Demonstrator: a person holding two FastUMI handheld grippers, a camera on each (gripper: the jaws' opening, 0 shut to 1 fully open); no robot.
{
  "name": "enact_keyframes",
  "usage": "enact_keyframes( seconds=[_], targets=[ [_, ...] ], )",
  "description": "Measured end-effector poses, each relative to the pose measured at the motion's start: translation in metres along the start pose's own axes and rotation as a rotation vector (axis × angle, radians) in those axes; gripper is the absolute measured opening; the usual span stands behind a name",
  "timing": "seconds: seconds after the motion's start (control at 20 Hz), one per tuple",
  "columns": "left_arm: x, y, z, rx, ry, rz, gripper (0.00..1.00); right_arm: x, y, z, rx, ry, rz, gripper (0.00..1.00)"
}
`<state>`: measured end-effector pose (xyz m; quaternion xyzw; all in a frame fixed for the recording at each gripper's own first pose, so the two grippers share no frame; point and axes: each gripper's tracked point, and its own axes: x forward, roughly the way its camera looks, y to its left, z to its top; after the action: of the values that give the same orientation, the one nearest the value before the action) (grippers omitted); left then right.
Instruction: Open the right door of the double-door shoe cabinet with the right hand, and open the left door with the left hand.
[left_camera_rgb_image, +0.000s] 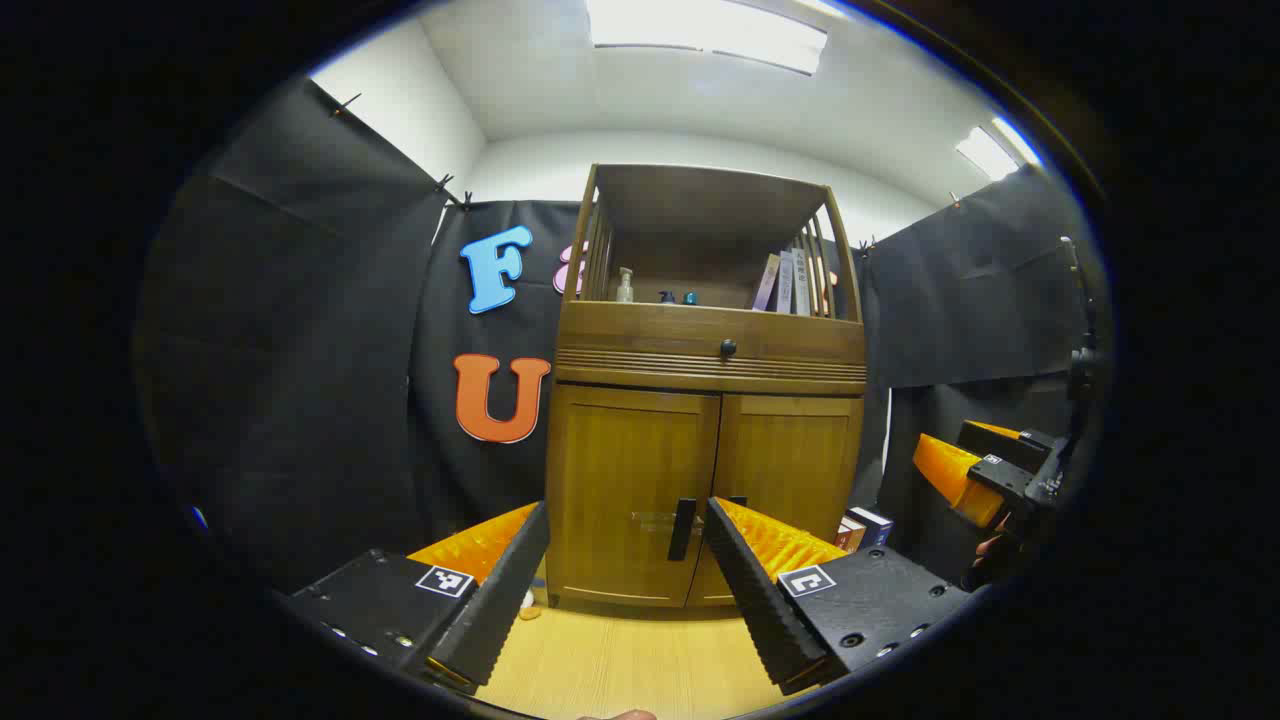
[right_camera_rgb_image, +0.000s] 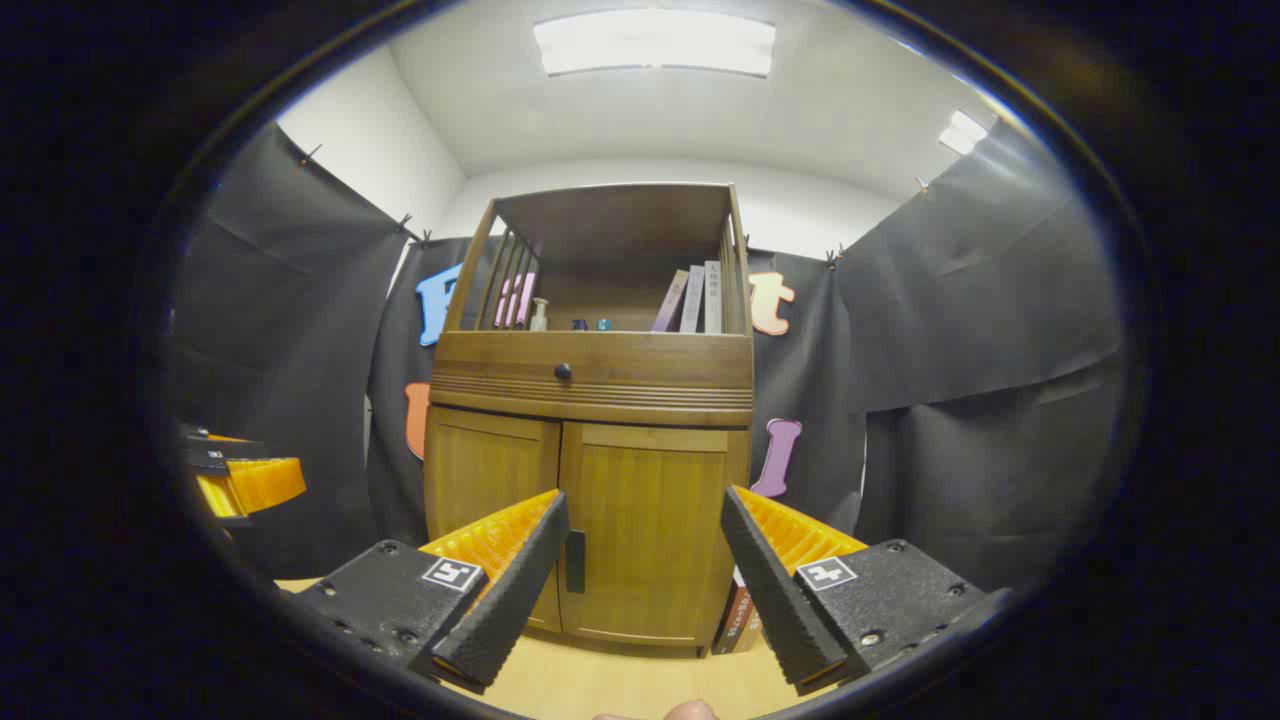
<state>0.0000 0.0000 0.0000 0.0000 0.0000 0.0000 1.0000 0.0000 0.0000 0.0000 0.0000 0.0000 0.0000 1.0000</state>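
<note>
Two doors, both shut, face the hand-held grippers, so nothing of the task is done yet and the step in hand is the approach to the right door.

In the right gripper view the shoe cabinet (right_camera_rgb_image: 600, 440) stands at about 12 o'clock, with the right door (right_camera_rgb_image: 650, 530) framed between the fingers of the right hand-held gripper (right_camera_rgb_image: 645, 575), which stand wide apart and hold nothing. The right door's handle (right_camera_rgb_image: 575, 560), a dark vertical bar, sits at the door's inner edge, close against the left finger and toward 9 o'clock of the gap. To do this well, I judge the gripper should slide toward 9 o'clock until the bar is centred between the fingers, then go straight in and close across the bar, not along it. The pull should follow the door's arc, swinging out toward 3 o'clock, since the hinge is presumably on the outer edge.

In the left gripper view the left hand-held gripper (left_camera_rgb_image: 630, 590) is likewise spread open and empty, well short of the cabinet, with the left door (left_camera_rgb_image: 630, 495) and its handle (left_camera_rgb_image: 682, 528) between the fingers. The other gripper and the hand holding it show at 3 o'clock there. Small boxes (left_camera_rgb_image: 865, 528) lie on the floor at the cabinet's right foot; the right door may sweep near them, so a slow pull seems wise.
</note>
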Motion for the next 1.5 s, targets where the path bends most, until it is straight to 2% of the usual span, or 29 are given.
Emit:
enact_keyframes(
  seconds=[0.6,0.65,0.7,1.2,1.25,1.3,1.5],
  targets=[
    [-0.003,0.003,0.009,0.018,-0.036,0.026,1.00,0.005,0.004,-0.004,-0.001,0.024,0.009,1.00],
    [-0.004,0.003,0.010,0.023,-0.040,0.025,0.95,0.006,0.004,-0.004,0.000,0.026,0.006,1.00],
    [-0.004,0.002,0.011,0.029,-0.046,0.024,1.00,0.006,0.002,-0.004,0.002,0.027,0.005,1.00],
    [-0.005,0.008,0.030,0.021,-0.121,0.037,1.00,0.010,0.012,-0.004,0.004,0.025,0.018,1.00],
    [-0.005,0.007,0.028,0.022,-0.118,0.032,0.95,0.011,0.012,-0.006,0.006,0.029,0.019,1.00],
    [-0.005,0.008,0.026,0.026,-0.114,0.036,1.00,0.012,0.013,-0.006,0.007,0.033,0.020,1.00],
    [-0.005,0.011,0.025,0.034,-0.102,0.048,1.00,0.016,0.018,-0.006,0.005,0.037,0.017,1.00]
  ],
)
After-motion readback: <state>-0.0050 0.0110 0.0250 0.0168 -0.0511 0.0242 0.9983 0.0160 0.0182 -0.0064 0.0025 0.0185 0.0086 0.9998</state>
